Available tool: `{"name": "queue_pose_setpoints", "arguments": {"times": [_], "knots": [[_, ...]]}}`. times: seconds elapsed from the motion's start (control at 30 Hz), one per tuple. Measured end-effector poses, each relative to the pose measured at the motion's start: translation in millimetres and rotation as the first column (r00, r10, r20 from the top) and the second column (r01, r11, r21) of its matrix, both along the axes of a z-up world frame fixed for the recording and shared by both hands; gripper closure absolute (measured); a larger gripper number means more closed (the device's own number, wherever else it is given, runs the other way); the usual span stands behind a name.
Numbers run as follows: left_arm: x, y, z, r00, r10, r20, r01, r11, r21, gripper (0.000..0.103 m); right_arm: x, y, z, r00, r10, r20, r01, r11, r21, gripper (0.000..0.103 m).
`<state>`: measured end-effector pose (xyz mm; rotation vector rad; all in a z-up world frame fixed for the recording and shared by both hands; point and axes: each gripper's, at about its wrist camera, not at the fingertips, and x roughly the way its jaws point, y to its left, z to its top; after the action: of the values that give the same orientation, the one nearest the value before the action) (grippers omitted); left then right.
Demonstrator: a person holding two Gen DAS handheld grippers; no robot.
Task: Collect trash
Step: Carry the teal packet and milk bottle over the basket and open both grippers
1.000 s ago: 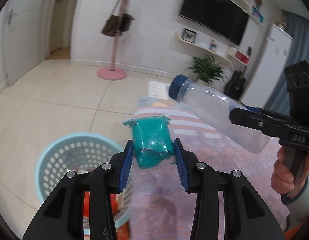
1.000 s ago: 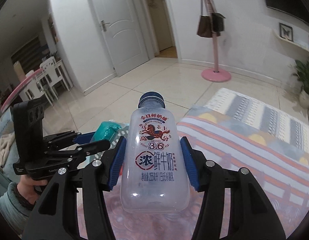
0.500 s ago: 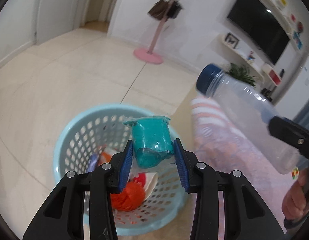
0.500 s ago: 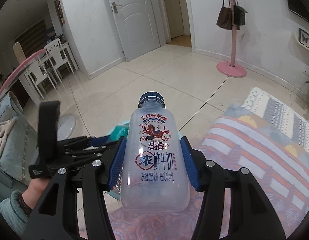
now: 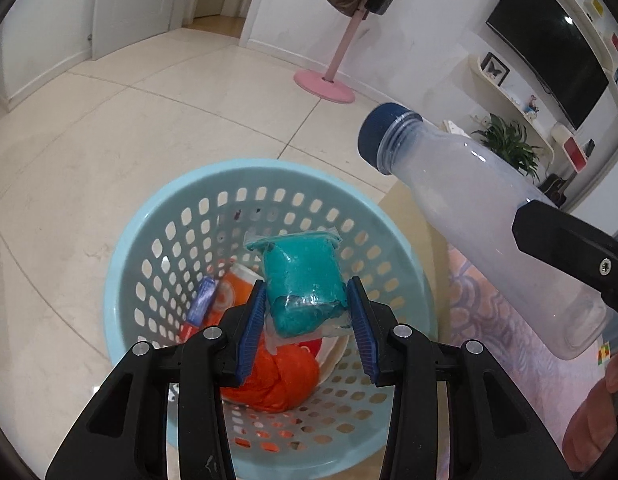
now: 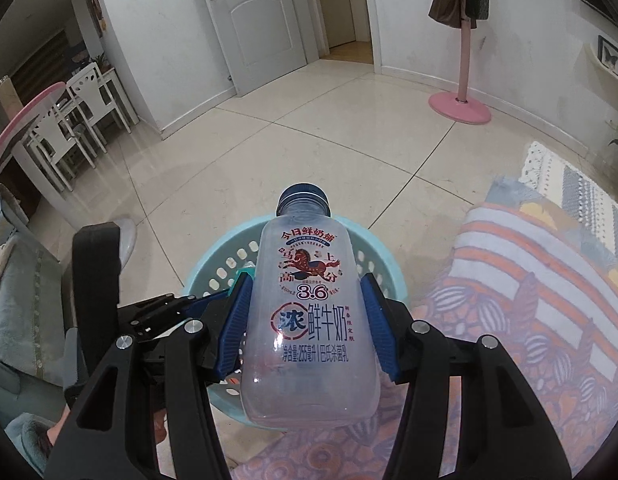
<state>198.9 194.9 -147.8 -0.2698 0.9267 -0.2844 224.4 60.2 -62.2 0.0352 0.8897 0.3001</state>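
Two grips, both loaded. We see the blue basket on the tiled floor, trash inside. Our right gripper clamps the empty milk bottle beside its rim; our left gripper pinches a teal cup above the basket's opening.

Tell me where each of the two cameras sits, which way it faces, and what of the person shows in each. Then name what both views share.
Left wrist: on the left gripper, looking down along its fingers at the teal cup it grips over the blue basket; a hand shows at lower right.
Right wrist: on the right gripper, facing down and forward over the milk bottle it clamps; a hand and sleeve show at lower left.
Shared: basket, bottle, teal cup, pink coat stand, patterned cloth.
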Motion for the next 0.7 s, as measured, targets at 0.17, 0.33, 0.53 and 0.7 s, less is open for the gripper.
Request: {"name": "queue_pose_setpoints", "arguments": {"times": [0.17, 0.33, 0.53, 0.7], "knots": [[-1.0, 11.6, 0.5, 0.998, 0.07, -0.004, -0.07, 0.997, 0.02, 0.034, 11.9, -2.0, -16.0, 0.997, -0.023, -0.074, 0.028, 0.998, 0.055, 0.05], [-1.3, 26.5, 3.0, 0.995, 0.099, -0.02, -0.099, 0.995, -0.009, 0.034, 17.2, -11.3, -31.7, 0.989, -0.028, -0.143, 0.045, 0.993, 0.112, 0.045], [-5.6, 14.0, 11.2, 0.997, 0.072, 0.01, -0.072, 0.997, 0.03, 0.034, 6.6, -29.1, -31.2, 0.99, -0.06, -0.127, 0.075, 0.991, 0.115, 0.045], [-14.6, -2.1, 30.9, 0.997, 0.046, 0.062, -0.049, 0.997, 0.064, 0.034, -8.2, -35.4, -19.9, 0.994, -0.067, -0.087, 0.075, 0.992, 0.099, 0.045]]}}
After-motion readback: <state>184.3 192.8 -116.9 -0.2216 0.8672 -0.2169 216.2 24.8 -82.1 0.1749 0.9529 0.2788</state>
